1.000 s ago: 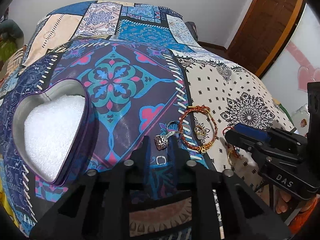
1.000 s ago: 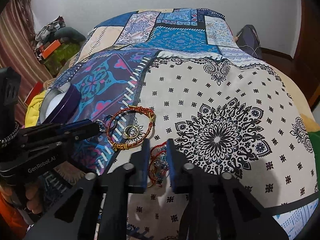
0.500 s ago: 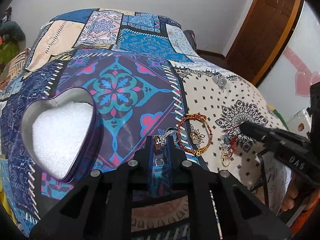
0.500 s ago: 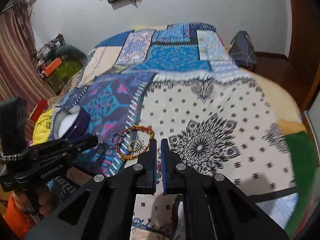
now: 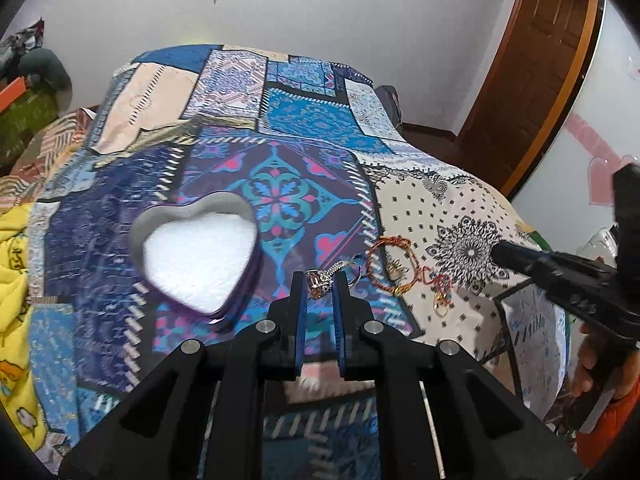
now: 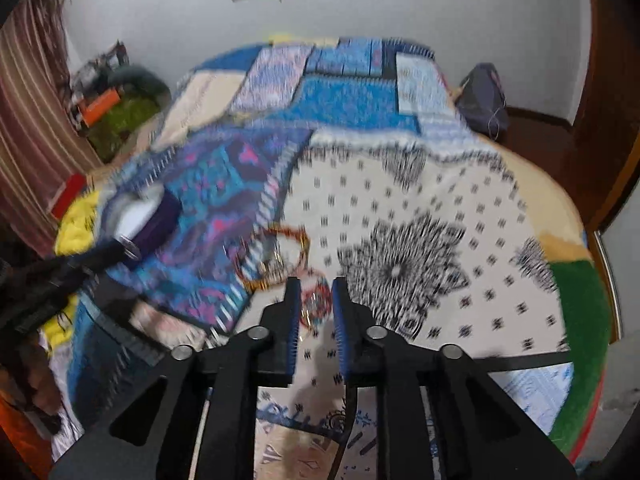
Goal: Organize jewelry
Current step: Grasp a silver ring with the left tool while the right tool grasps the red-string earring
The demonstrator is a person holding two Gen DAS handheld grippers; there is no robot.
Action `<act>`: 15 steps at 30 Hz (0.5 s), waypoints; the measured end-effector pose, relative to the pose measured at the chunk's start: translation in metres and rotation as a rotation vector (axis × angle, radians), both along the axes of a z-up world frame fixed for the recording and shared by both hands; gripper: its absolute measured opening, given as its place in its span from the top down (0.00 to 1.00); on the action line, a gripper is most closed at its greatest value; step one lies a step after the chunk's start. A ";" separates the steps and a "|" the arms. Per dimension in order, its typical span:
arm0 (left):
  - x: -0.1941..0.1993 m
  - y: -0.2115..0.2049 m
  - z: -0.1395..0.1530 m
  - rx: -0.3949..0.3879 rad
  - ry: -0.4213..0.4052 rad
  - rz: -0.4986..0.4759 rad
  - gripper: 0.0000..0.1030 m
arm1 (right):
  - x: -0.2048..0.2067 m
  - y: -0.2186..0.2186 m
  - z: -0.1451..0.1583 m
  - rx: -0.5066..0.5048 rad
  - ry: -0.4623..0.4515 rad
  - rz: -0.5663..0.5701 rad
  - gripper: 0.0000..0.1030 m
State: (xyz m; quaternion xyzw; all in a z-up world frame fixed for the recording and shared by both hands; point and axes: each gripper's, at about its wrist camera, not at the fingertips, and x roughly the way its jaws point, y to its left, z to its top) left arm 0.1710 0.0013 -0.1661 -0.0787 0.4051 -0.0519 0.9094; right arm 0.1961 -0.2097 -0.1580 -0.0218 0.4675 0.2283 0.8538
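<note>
Left wrist view shows a ring (image 5: 319, 280) with an amber stone and a sparkling silver band sitting between the blue pads of the left claw (image 5: 320, 285). It looks tiny, light, hard and slick, so I judge it would squirt out of a loose pinch; the stone setting or the flat sides of the band seem the safest places to grip, since the round hoop would roll. The left claw is narrowed to a slim gap around the ring and appears to be pinching it, held just above the bed, though contact on both pads is hard to confirm.

Just to the right of it on the bedspread (image 5: 280, 152) lies a red-and-gold thread bracelet (image 5: 390, 266), soft and floppy by its look, with a small gold piece inside its loop. Beside that, a smaller red and blue bracelet (image 5: 440, 290) with gold links lies on the white patterned patch; it would likely drape and tangle, so a pinch across its cord suits it best.

To the left, well apart from the ring, a heart-shaped tin (image 5: 196, 252) with a white foam lining sits open, the likely destination.

Right wrist view is blurred: the right claw (image 6: 314, 300) stands parted to a modest gap above the small bracelet (image 6: 316, 302), gripping nothing that I can see.
</note>
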 end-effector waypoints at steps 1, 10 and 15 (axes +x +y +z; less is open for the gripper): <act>-0.004 0.003 0.000 0.005 0.000 0.003 0.89 | 0.002 0.003 -0.005 -0.025 0.003 0.007 0.84; -0.016 0.024 -0.012 -0.024 0.028 0.042 0.89 | 0.018 0.024 -0.033 -0.155 0.020 0.106 0.84; -0.014 0.030 -0.019 -0.039 0.036 0.055 0.89 | 0.017 0.022 -0.034 -0.122 0.012 0.090 0.94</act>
